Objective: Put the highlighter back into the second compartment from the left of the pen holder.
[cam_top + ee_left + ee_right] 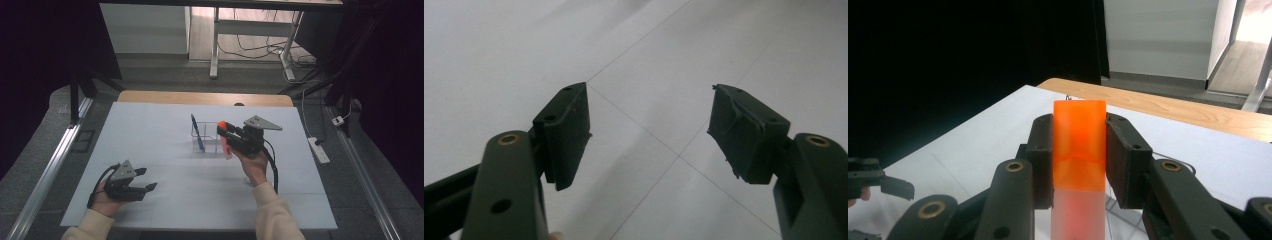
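Orange-capped marker [1079, 150]: clamped upright between the pads of the right tool [226, 134], held above the clear holder [209, 138] on the white tabletop [165, 200]; a blue pen [197, 133] already leans inside. Left tool [144, 179]: jaws wide, empty, resting near the tabletop's near-left area. Risk: lowering off-centre could catch the holder's rim and tip the light holder over.

White sheet [165, 200] covered most of a light wooden tabletop [150, 96], wood showing at far edge. White power strip [319, 150] lay on grey floor beside the table. Behind stood a white-legged desk frame [215, 45] w/ loose cables nearby.
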Tool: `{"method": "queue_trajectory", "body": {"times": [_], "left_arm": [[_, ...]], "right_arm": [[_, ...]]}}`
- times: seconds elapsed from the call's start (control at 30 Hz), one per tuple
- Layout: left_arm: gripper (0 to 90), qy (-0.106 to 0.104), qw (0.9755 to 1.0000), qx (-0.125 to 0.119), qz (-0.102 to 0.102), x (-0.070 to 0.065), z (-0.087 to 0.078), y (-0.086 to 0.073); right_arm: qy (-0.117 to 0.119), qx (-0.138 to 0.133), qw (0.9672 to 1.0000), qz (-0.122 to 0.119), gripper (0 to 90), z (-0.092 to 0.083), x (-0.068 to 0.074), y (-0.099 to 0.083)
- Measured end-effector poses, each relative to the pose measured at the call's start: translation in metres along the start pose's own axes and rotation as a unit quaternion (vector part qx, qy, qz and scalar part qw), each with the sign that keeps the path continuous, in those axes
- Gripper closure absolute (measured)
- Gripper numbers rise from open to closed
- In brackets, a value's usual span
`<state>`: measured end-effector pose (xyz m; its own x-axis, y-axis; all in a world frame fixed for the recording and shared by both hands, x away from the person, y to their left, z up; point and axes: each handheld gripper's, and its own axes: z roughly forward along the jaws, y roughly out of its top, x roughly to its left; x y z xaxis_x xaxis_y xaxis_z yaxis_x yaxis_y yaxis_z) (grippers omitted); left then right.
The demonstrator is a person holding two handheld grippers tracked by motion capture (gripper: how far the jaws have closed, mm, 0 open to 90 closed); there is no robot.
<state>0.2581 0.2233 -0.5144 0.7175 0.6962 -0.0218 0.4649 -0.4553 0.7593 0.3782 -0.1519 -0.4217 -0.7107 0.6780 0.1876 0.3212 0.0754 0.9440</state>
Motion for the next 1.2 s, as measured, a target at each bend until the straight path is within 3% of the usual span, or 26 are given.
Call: {"method": "queue_trajectory", "body": {"times": [0.67,1.2], "left_arm": [[32.2,-0.002,1.0000,0.005,0.002,0.002,0.001,-0.001],[32.2,-0.001,1.0000,0.007,-0.001,0.004,0.002,-0.002]], "right_arm": [[-0.010,-0.019,0.9997,0.008,66.6,0.010,-0.019,0.012],[-0.001,-0.034,0.9994,0.010,66.5,0.049,-0.020,0.023]]}}
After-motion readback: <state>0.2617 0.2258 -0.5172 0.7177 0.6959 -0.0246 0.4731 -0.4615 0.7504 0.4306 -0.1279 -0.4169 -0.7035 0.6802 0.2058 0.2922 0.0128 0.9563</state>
